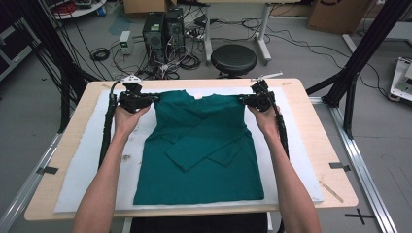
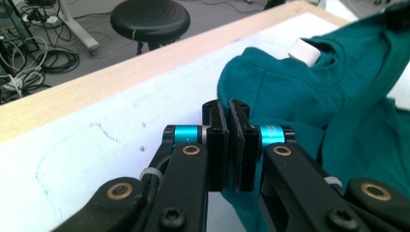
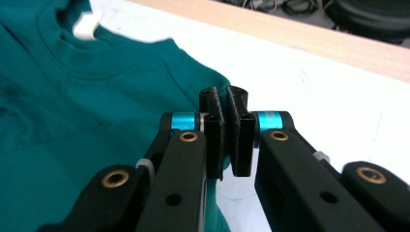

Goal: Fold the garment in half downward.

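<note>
While both forearms reach in from the near edge, the green shirt (image 1: 199, 150) lies flat on the white mat (image 1: 92, 160), sleeves folded across its front, hem nearest the person. Left gripper (image 1: 145, 101) is clamped on the shirt's left shoulder corner; the left gripper view shows fabric pinched between its jaws. Right gripper (image 1: 248, 100) is clamped on the other shoulder corner likewise. White neck label (image 1: 198, 97) sits between them. Beyond the table (image 1: 335, 165): black stool (image 1: 233, 59), cables on the floor.

Both forearms stretched forward, left gripper (image 1: 154, 98) clamped closed, right gripper (image 1: 241, 99) clamped closed
</note>
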`<state>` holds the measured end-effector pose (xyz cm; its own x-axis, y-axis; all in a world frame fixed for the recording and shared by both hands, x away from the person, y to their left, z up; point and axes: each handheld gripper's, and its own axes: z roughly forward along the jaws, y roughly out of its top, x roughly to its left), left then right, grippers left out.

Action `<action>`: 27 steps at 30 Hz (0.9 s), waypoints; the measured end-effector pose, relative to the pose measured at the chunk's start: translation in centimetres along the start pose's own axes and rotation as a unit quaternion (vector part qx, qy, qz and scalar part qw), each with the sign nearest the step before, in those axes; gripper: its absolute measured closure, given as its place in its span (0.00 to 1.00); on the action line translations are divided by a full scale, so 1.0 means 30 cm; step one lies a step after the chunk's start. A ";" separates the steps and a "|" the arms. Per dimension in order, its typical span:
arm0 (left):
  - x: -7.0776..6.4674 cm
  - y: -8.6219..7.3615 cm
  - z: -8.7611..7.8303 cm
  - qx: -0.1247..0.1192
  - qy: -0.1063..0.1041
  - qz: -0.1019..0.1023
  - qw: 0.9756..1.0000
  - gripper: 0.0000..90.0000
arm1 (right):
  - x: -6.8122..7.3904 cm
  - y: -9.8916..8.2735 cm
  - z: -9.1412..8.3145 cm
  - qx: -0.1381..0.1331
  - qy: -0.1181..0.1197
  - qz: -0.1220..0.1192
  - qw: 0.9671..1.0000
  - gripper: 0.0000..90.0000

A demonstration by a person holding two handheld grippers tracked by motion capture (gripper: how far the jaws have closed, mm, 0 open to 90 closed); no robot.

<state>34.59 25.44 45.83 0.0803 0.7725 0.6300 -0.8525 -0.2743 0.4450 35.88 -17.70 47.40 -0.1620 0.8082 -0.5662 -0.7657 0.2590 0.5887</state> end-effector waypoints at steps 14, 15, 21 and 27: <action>-0.088 -0.081 -0.072 0.008 -0.020 0.035 0.999 0.96 | 0.042 -0.102 -0.057 0.008 0.015 -0.011 1.000 0.97; -0.097 -0.090 -0.077 0.007 -0.020 0.037 0.999 0.96 | 0.048 -0.111 -0.060 0.006 0.015 -0.010 1.000 0.97; -0.134 -0.150 -0.111 0.004 -0.028 0.038 0.999 0.96 | 0.096 -0.147 -0.095 0.009 0.015 -0.034 0.999 0.96; -0.178 -0.188 -0.142 0.000 -0.036 0.038 0.999 0.96 | 0.103 -0.203 -0.109 0.006 0.032 -0.024 0.999 0.97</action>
<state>36.77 25.31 37.25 0.0519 0.7064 0.7059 -0.8574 -0.3309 0.3942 38.01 -18.52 40.19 -0.1656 0.7596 -0.6290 -0.7656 0.3030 0.5675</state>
